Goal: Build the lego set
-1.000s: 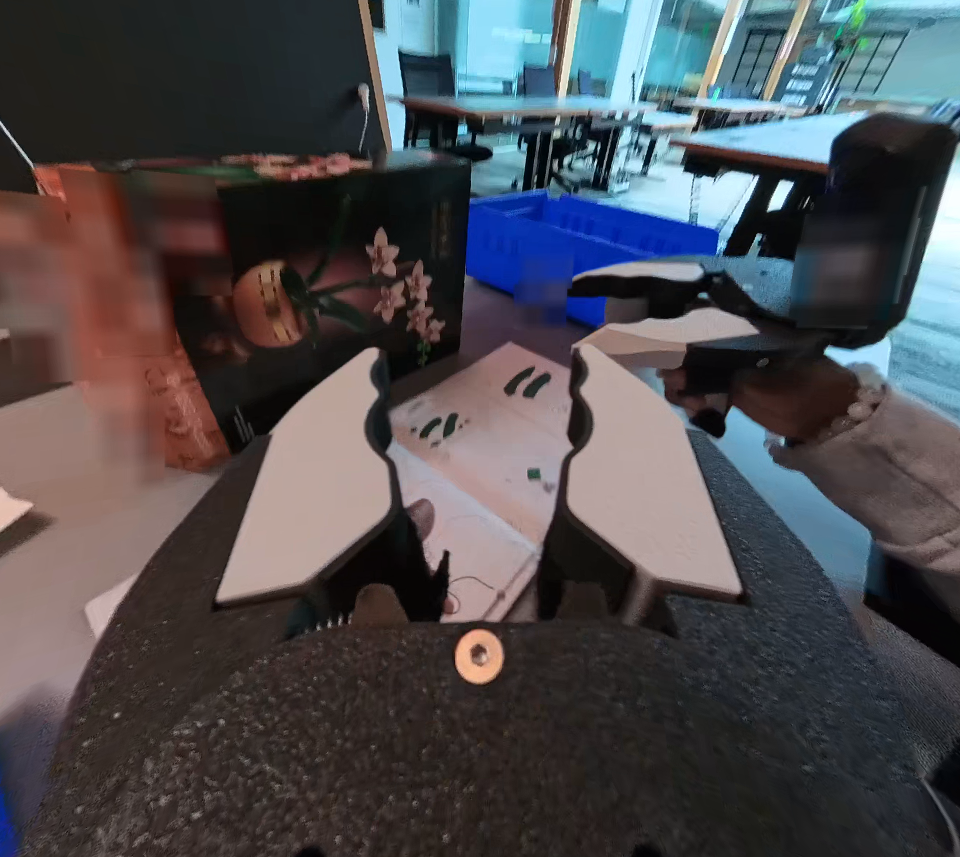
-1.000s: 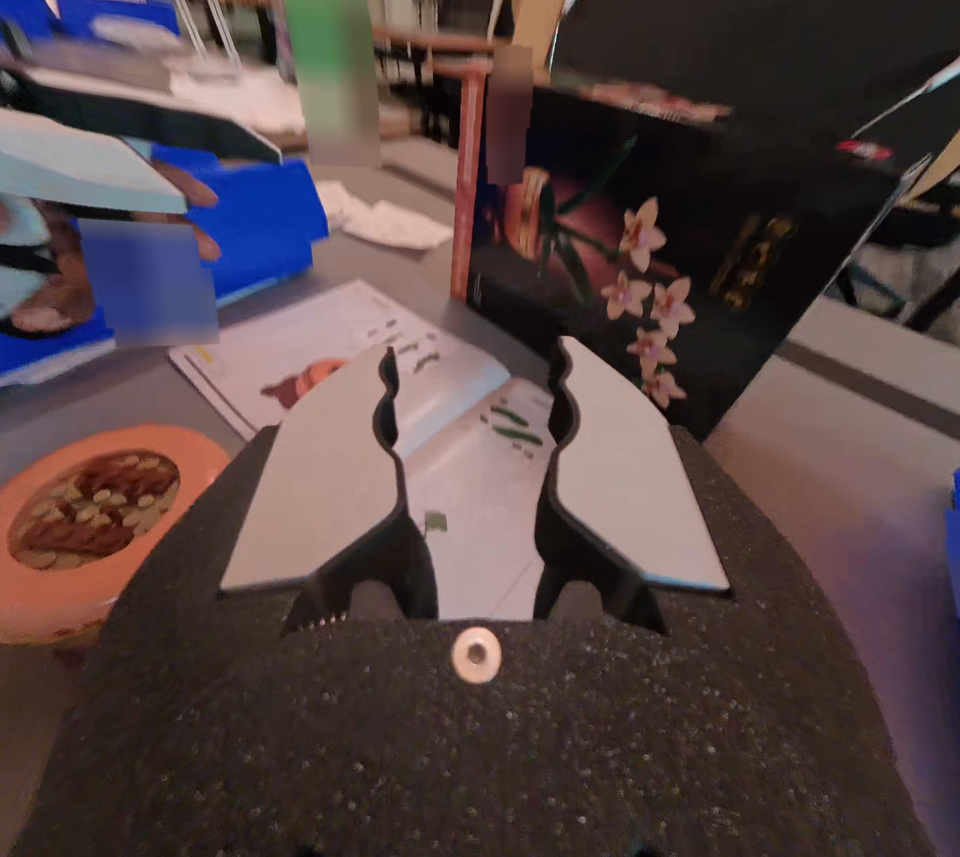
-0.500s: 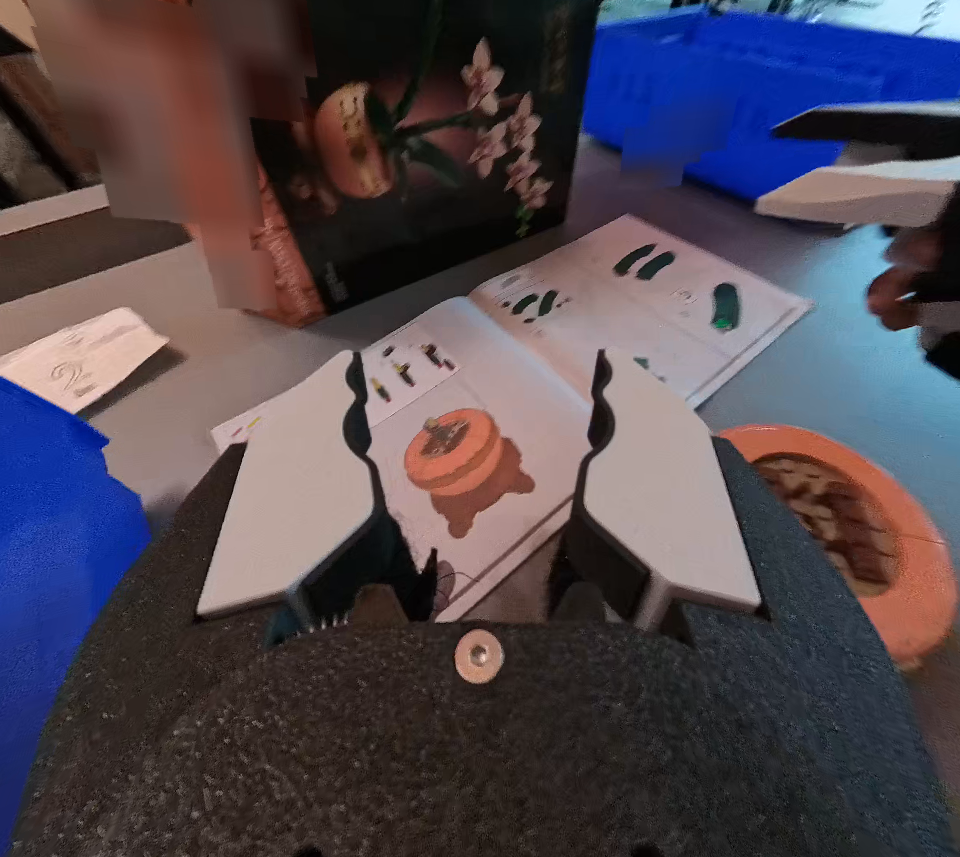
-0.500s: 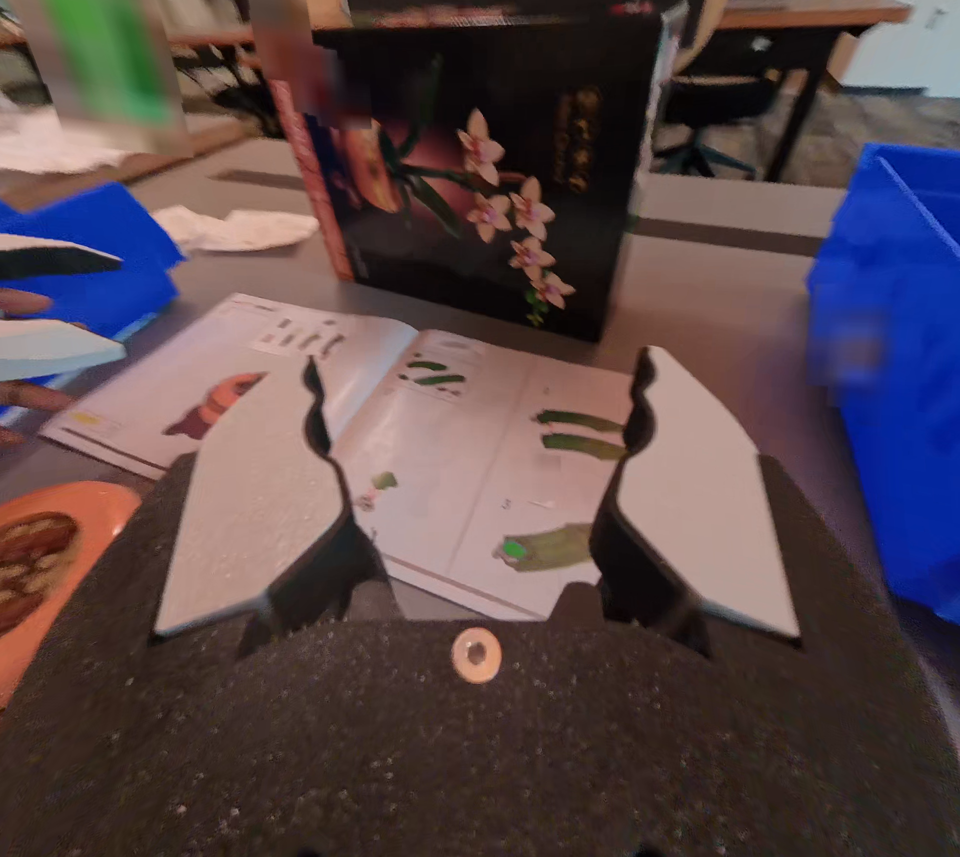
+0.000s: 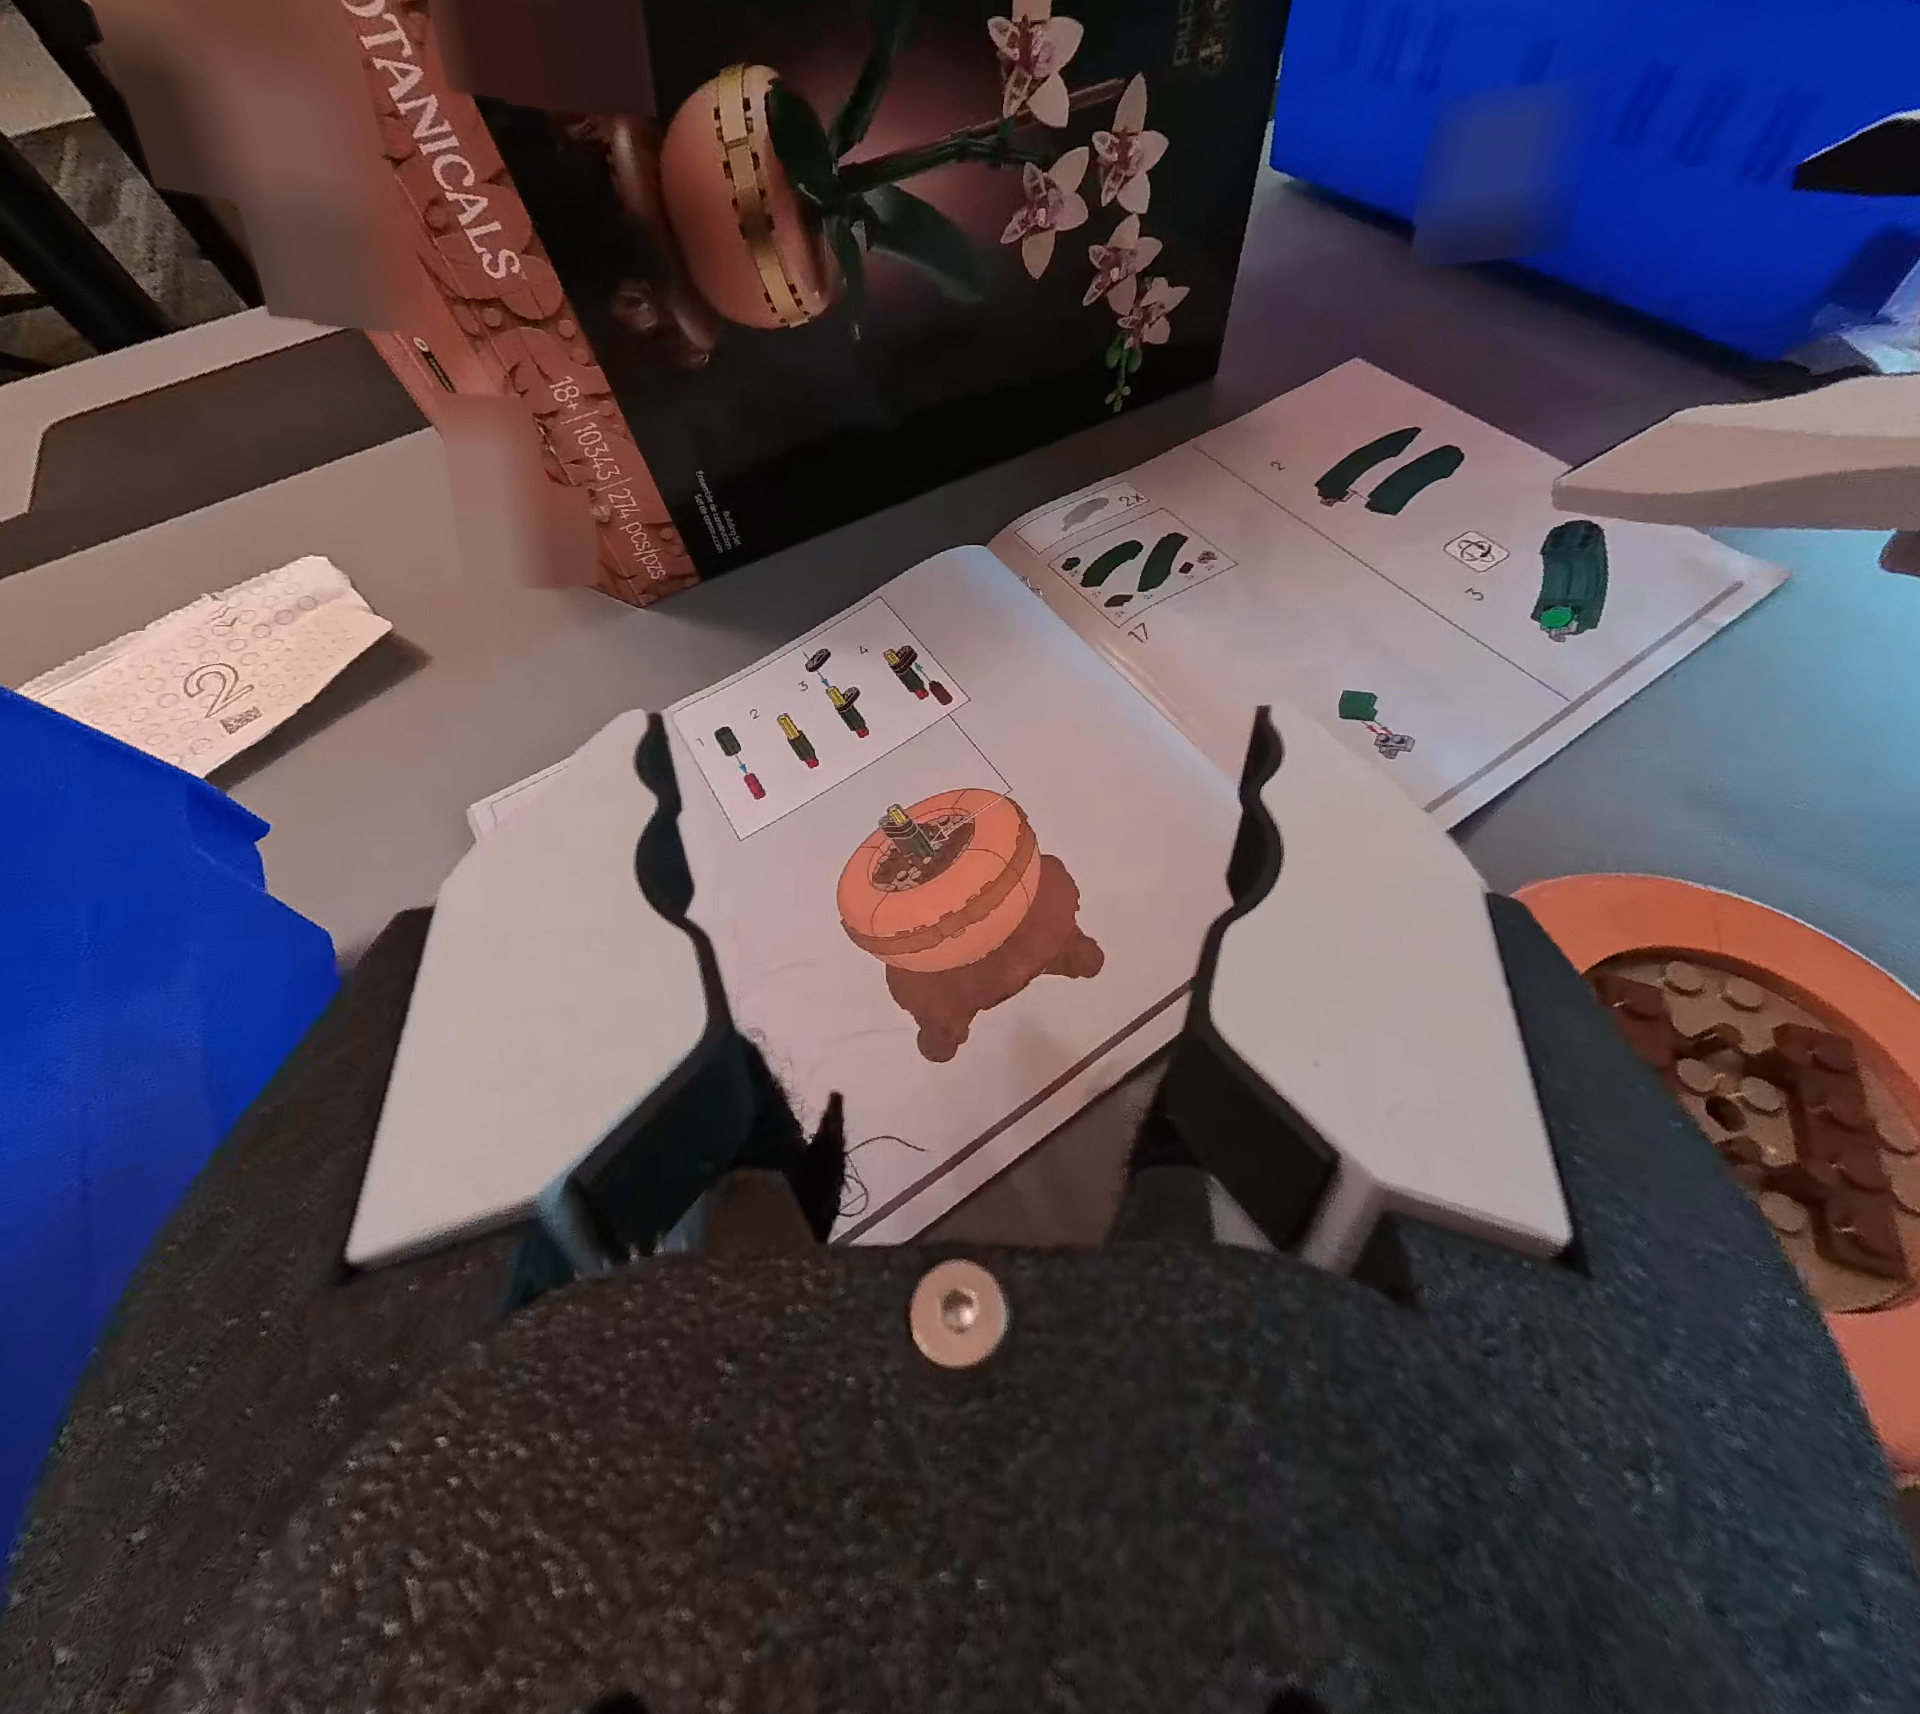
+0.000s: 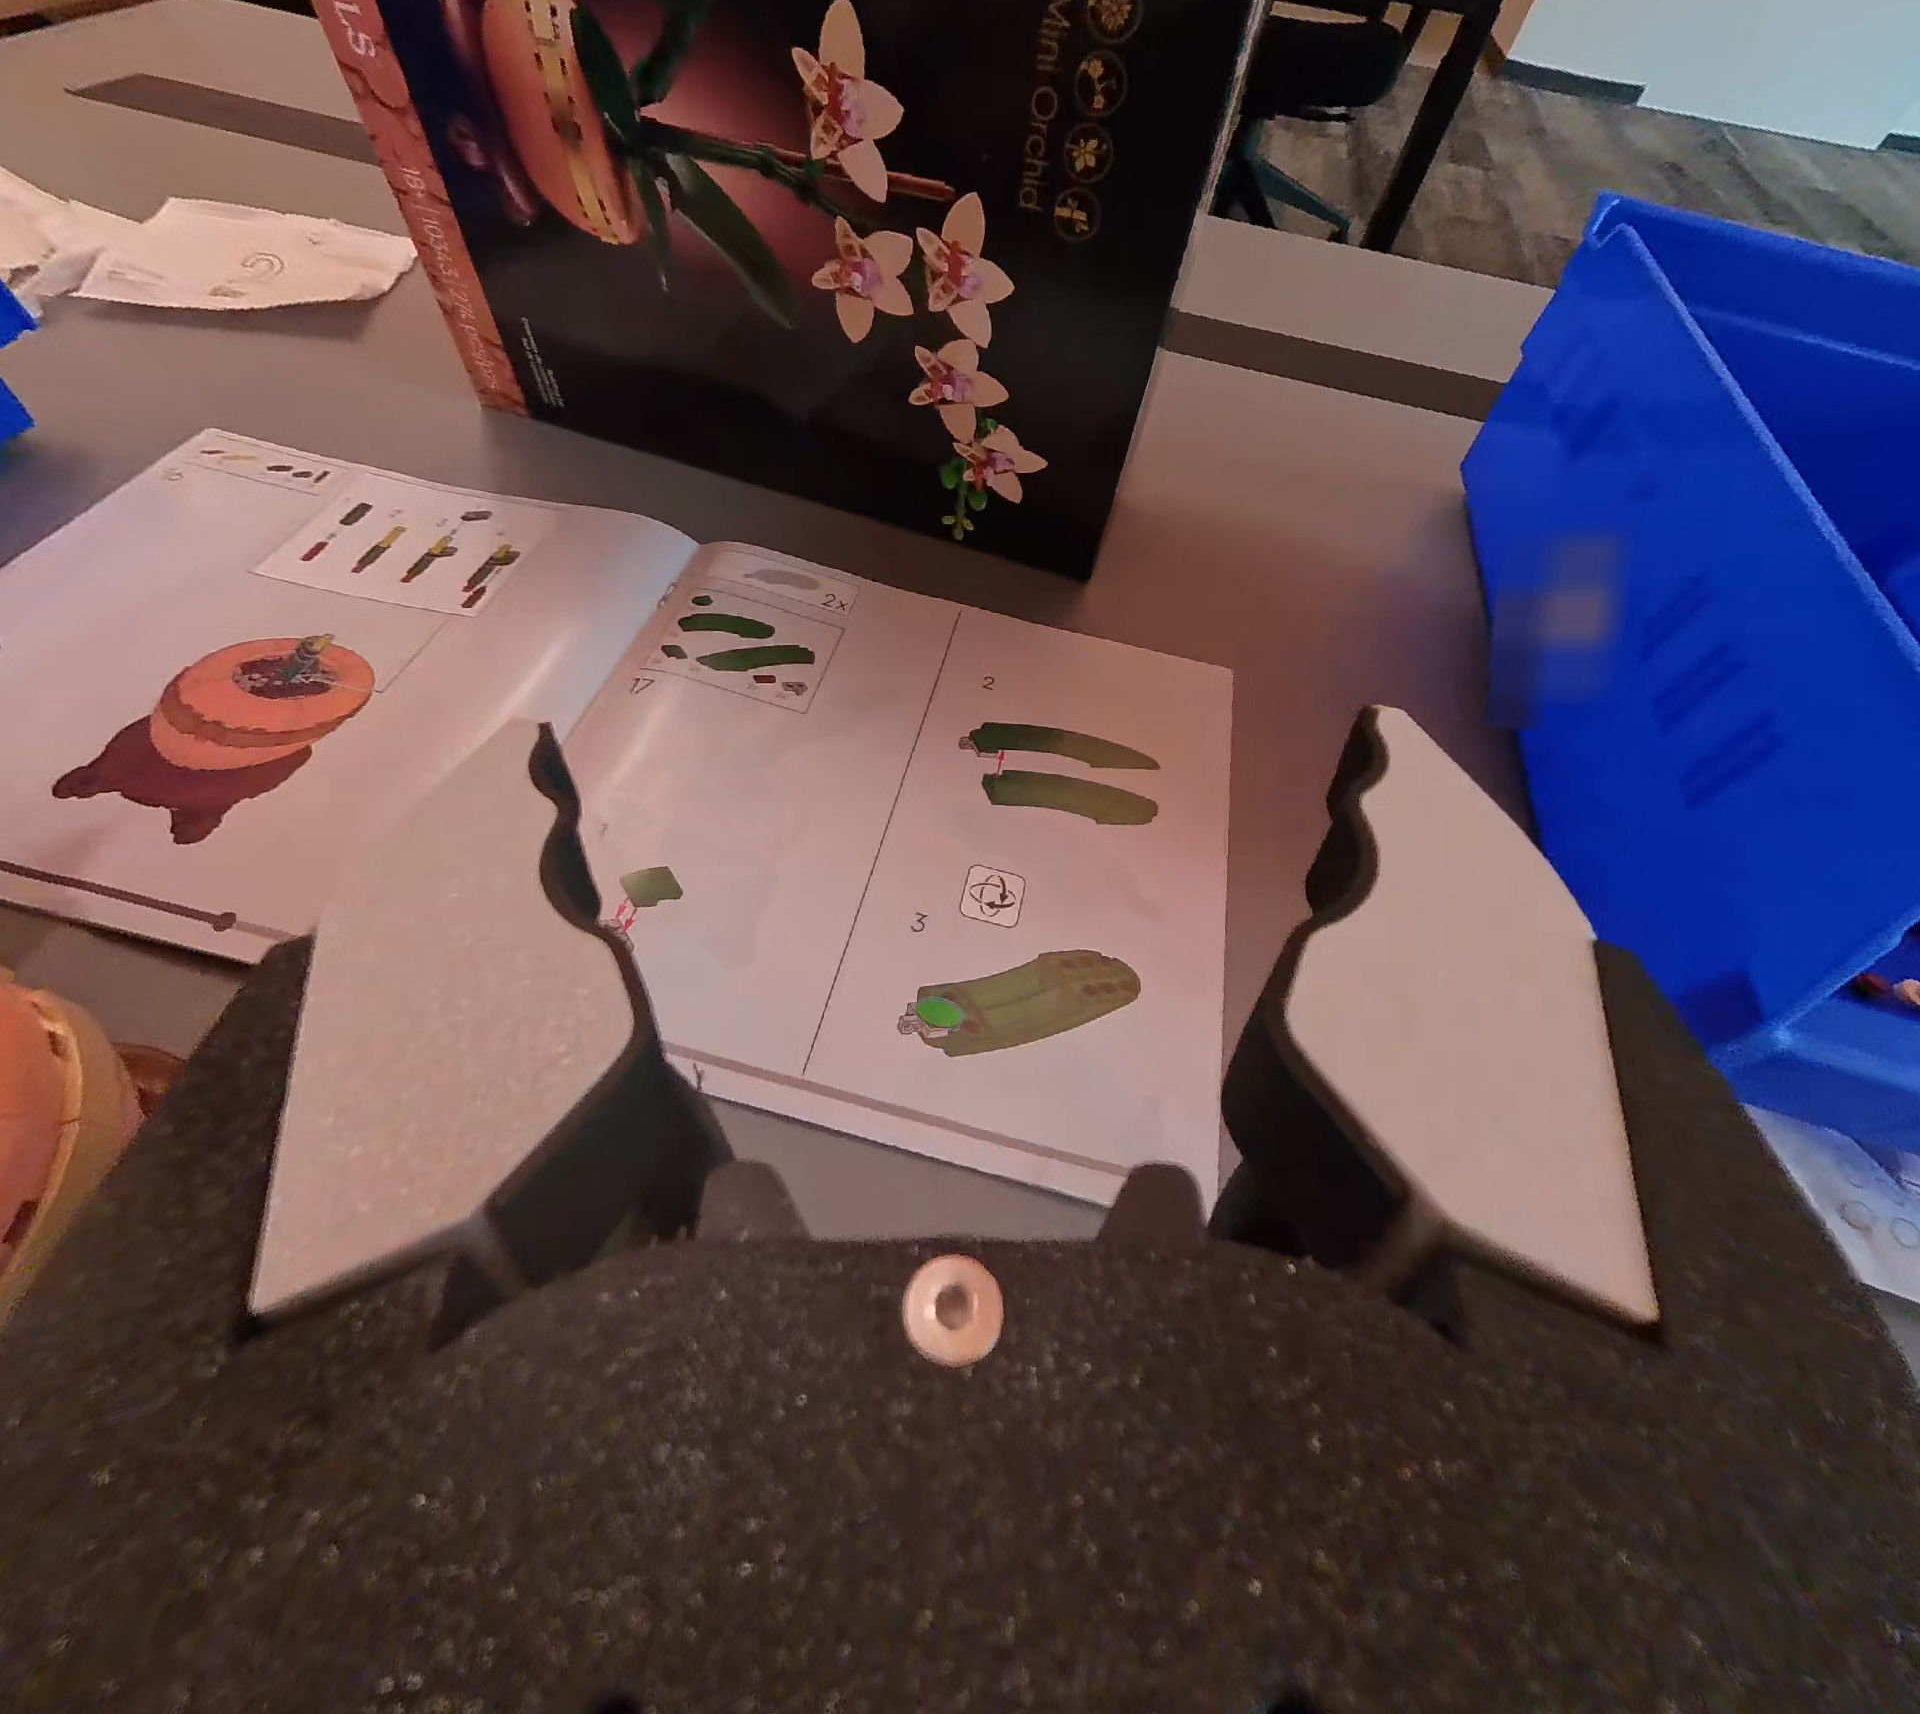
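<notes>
The left gripper (image 5: pixel 951 765) hangs with its jaws spread and nothing between them, above the left page of the open instruction booklet (image 5: pixel 1132 719). The right gripper (image 6: pixel 956 791) is spread wider, also empty, over the booklet's right page. The booklet lies flat mid-frame on the grey table (image 6: pixel 1299 501), with bare tabletop at its near edge. The partly built orange lego pot (image 5: pixel 1756 1062), filled with brown round studs, sits at lower right of the left wrist view, just beside the booklet. Behind stands the dark lego box (image 6: pixel 831 137), upright. Blue bins (image 6: pixel 1714 625) close off the right side; a white paper bag (image 5: pixel 208 677) lies at left.
</notes>
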The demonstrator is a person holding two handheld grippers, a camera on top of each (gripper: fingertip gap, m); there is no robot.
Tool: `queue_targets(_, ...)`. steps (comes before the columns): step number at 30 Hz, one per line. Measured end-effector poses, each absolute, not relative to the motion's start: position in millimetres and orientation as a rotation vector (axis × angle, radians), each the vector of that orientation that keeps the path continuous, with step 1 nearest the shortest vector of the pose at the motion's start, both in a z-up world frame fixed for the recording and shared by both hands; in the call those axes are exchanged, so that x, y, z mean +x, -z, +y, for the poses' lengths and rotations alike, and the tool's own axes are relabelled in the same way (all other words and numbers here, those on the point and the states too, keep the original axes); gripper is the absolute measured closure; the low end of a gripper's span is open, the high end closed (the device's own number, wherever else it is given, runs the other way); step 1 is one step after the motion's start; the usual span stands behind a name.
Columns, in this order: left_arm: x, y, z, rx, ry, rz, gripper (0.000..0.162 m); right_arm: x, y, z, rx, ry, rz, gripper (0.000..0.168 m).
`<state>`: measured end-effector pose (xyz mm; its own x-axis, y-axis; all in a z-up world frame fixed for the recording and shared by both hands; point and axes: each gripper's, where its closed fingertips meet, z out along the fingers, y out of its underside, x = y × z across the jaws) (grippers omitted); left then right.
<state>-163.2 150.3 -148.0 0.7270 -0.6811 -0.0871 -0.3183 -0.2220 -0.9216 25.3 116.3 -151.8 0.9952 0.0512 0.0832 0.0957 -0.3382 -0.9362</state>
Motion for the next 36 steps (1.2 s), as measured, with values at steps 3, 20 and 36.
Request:
queue_targets(3,-165,145,151,-1.819,0.408,0.754,0.048,25,150,116,-1.913,0.055,-0.089,0.03)
queue_targets(20,-191,53,175,-1.639,0.428,0.492,0.016,4,74,99,-1.741,0.144,-0.043,0.031)
queue_targets(36,-279,92,42,-1.832,0.218,0.529,0.027,-42,86,11,-1.863,0.19,-0.036,0.038)
